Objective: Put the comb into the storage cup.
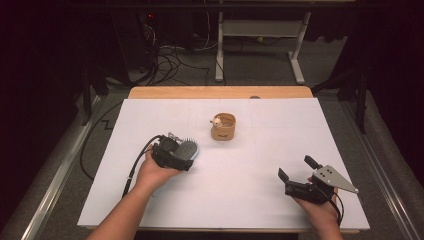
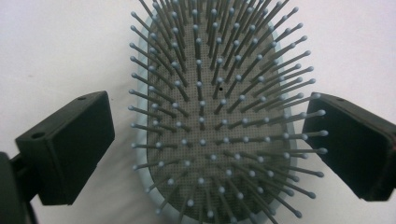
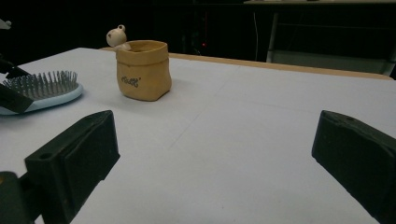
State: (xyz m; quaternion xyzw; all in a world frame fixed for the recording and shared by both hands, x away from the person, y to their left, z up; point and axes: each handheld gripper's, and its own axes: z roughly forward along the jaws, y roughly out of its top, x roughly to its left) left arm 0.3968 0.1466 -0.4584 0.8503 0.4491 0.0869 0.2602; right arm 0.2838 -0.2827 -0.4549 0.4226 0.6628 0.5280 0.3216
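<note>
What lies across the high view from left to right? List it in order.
Left tool over the hairbrush → tan pot with a small figure on its rim → right tool.

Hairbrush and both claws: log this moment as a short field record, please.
hairbrush: lying bristles up on the white table, light blue rim, grey pad
left claw: open, jaws on either side of the brush head, not closed on it
right claw: open, holding nothing, over bare table near the right front
tan pot: upright beyond the brush, small pale figure on its rim, untouched
</note>
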